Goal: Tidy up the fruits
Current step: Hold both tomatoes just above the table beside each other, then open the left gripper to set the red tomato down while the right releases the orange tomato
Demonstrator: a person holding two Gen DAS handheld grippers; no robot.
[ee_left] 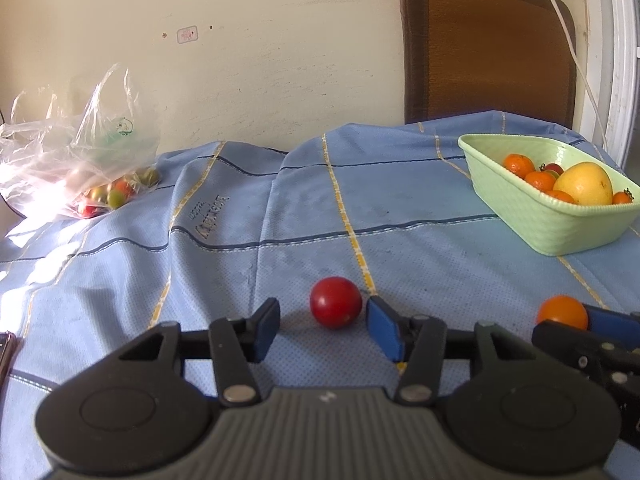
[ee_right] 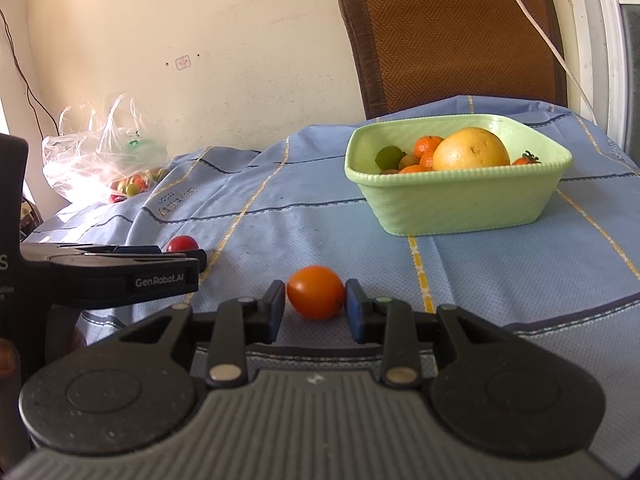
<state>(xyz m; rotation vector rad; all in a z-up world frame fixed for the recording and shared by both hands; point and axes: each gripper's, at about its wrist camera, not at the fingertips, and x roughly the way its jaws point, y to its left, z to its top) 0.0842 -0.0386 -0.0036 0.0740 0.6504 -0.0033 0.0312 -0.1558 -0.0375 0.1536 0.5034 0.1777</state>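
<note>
A red tomato (ee_left: 335,302) lies on the blue cloth between the fingers of my left gripper (ee_left: 324,322). The jaws are open, with a gap on the left side and the right pad close to the fruit. An orange tomato (ee_right: 316,292) lies between the fingers of my right gripper (ee_right: 316,306). Both pads stand right beside it, and I cannot tell whether they press on it. A green basket (ee_right: 460,210) at the back right holds oranges, a large yellow fruit (ee_right: 471,150), a lime and small tomatoes. It also shows in the left wrist view (ee_left: 552,224).
A clear plastic bag (ee_left: 76,160) with several small fruits lies at the back left by the wall. A brown chair back (ee_right: 452,36) stands behind the table. A white cable (ee_right: 536,28) hangs across it. The cloth (ee_left: 280,208) is wrinkled.
</note>
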